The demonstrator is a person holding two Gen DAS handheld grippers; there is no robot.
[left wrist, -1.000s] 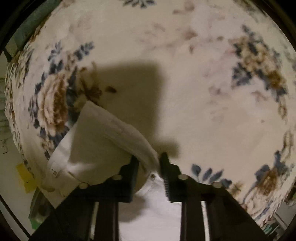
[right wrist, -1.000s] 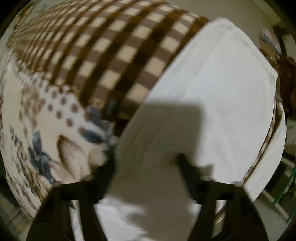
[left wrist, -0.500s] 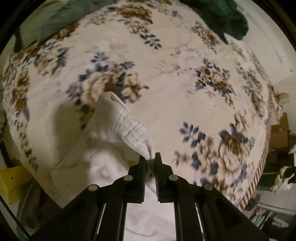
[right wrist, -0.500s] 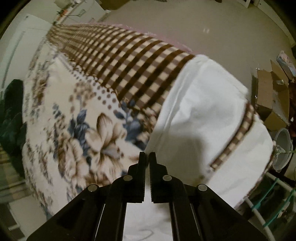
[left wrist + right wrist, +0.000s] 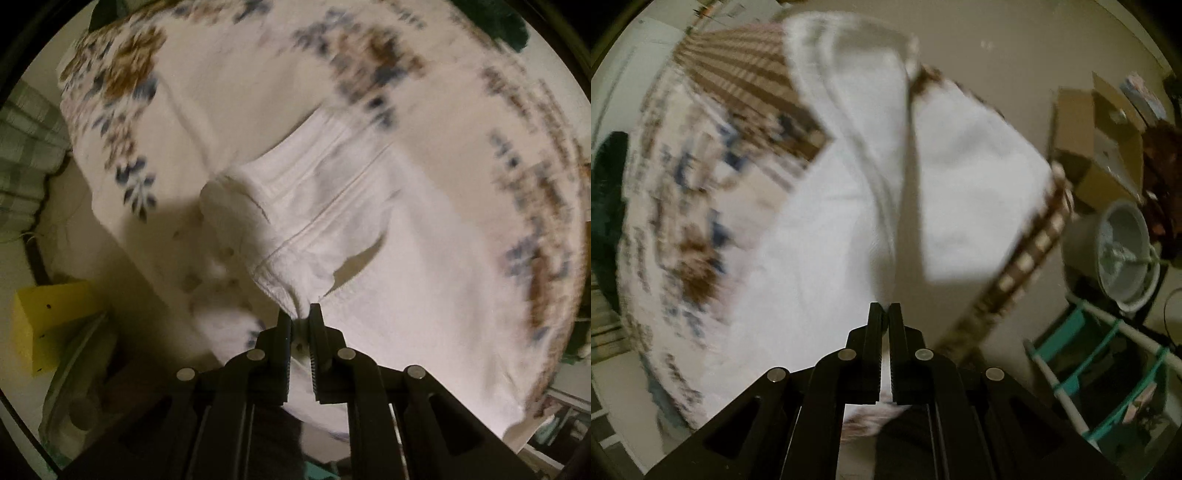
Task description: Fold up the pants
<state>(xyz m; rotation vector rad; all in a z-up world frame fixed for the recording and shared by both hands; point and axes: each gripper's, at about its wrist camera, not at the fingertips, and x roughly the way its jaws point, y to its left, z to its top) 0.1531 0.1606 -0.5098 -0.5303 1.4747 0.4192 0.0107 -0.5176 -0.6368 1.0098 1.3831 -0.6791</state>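
Observation:
The white pants (image 5: 332,206) hang over a bed with a floral blanket (image 5: 221,74). My left gripper (image 5: 300,316) is shut on a bunched edge of the pants near the waistband seam and holds it lifted above the bed. My right gripper (image 5: 885,314) is shut on another white edge of the pants (image 5: 849,192), which stretch away from the jaws and drape over the bed's checked border (image 5: 738,70). Both views are blurred by motion.
A yellow box (image 5: 48,325) sits on the floor left of the bed. In the right wrist view a cardboard box (image 5: 1100,136), a grey bucket (image 5: 1126,251) and a white-and-teal rack (image 5: 1100,373) stand on the floor to the right.
Both grippers closed on the pants and lifted them. The fabric has risen off the bed and stretched out, and both views have swung and pulled back.

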